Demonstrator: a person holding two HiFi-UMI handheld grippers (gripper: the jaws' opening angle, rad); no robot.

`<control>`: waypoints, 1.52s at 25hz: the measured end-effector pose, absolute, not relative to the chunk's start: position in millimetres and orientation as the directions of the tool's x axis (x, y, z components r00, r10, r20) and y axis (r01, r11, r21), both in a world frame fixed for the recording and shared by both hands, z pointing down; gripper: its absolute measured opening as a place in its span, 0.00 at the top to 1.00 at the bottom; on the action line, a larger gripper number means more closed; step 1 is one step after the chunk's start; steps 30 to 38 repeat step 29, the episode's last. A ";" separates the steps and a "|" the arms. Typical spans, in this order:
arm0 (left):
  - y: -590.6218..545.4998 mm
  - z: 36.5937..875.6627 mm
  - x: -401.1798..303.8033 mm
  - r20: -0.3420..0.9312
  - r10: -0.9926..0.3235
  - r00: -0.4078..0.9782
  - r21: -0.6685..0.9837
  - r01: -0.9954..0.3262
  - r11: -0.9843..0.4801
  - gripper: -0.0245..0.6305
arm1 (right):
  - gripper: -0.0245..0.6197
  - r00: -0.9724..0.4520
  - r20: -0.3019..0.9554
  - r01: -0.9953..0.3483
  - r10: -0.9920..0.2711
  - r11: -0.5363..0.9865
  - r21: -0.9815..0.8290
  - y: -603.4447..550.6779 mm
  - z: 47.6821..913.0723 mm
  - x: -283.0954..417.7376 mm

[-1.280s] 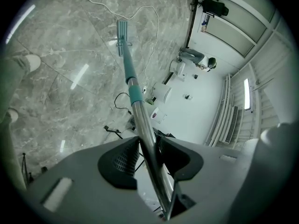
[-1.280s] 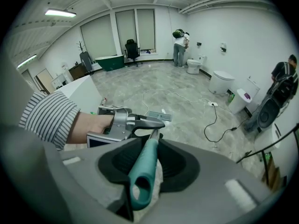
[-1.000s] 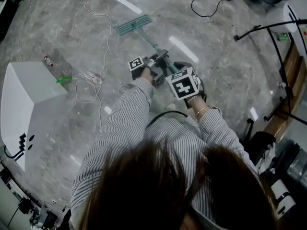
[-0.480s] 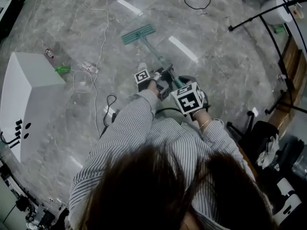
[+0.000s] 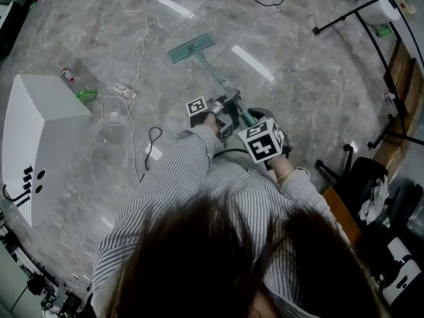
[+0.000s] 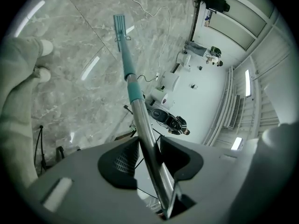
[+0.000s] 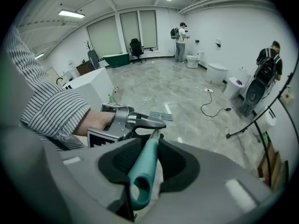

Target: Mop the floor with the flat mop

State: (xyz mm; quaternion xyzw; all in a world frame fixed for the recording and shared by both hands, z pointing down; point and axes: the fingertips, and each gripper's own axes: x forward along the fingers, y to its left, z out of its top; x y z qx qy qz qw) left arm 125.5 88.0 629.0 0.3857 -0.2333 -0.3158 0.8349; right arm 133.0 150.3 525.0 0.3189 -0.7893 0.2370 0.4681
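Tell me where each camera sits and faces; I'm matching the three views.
Left tool view: on the left tool, shut on the mop pole, looking down it to the mop head; a pale leg shows.
Right tool view: on the right tool, shut on the teal handle, facing across the room; striped sleeve and left tool show.
Head view: on the head, looking steeply down; hair, both sleeves and both tools.
Shared: all three show the mop head.

Head view: overhead, facing steeply down at the floor; far from the flat mop.
Left gripper view: close, facing down the pole toward the mop head.
Right gripper view: close on the teal handle end, facing level across the room.
Shared by all: flat mop, floor.
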 end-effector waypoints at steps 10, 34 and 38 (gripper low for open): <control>89.1 624.7 113.8 0.147 -0.682 0.716 0.793 0.327 0.514 0.74 | 0.78 -0.335 0.900 -0.717 -0.279 0.696 -0.050 150.7 521.5 119.1; 90.9 625.2 114.6 0.147 -0.668 0.729 0.785 0.325 0.528 0.74 | 0.78 -0.327 0.904 -0.717 -0.276 0.695 -0.046 152.1 521.0 119.6; 90.9 625.2 114.6 0.147 -0.668 0.729 0.785 0.325 0.528 0.74 | 0.78 -0.327 0.904 -0.717 -0.276 0.695 -0.046 152.1 521.0 119.6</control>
